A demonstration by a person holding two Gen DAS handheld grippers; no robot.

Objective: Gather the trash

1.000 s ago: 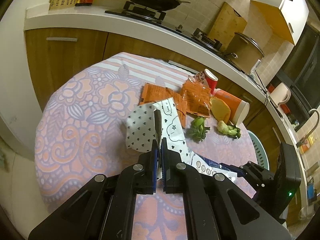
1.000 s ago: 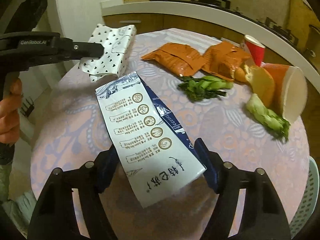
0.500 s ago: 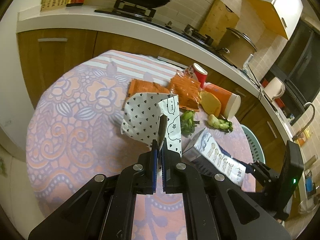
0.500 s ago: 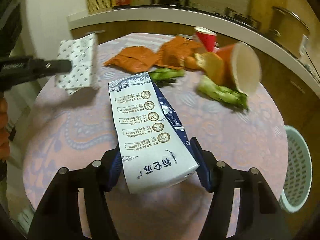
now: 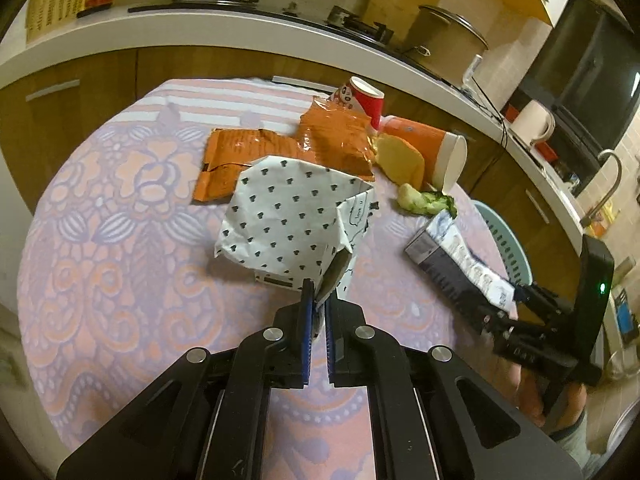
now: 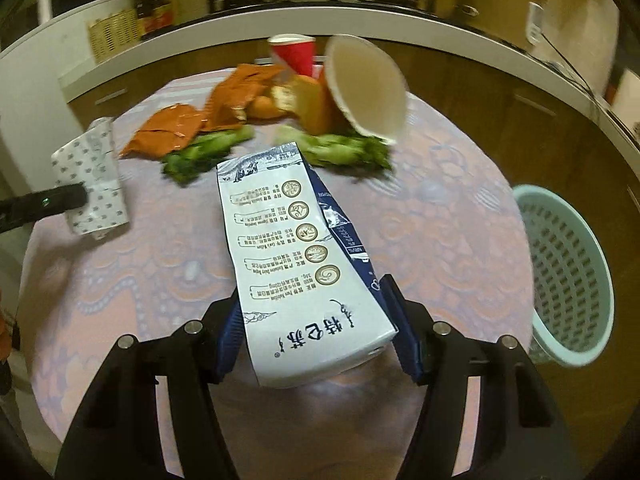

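You are holding the carton (image 6: 304,268) tight in the right gripper (image 6: 316,332) and pinching the paper bag (image 5: 292,216) in the left gripper (image 5: 318,300), nearly shut. Keep both squeezed while moving right, over the basket (image 6: 568,264).

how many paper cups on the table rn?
2. A red cup stands upright at the table's far edge; an orange cup lies on its side just right of it, mouth open toward the right wrist camera. More could be hidden behind the pile.
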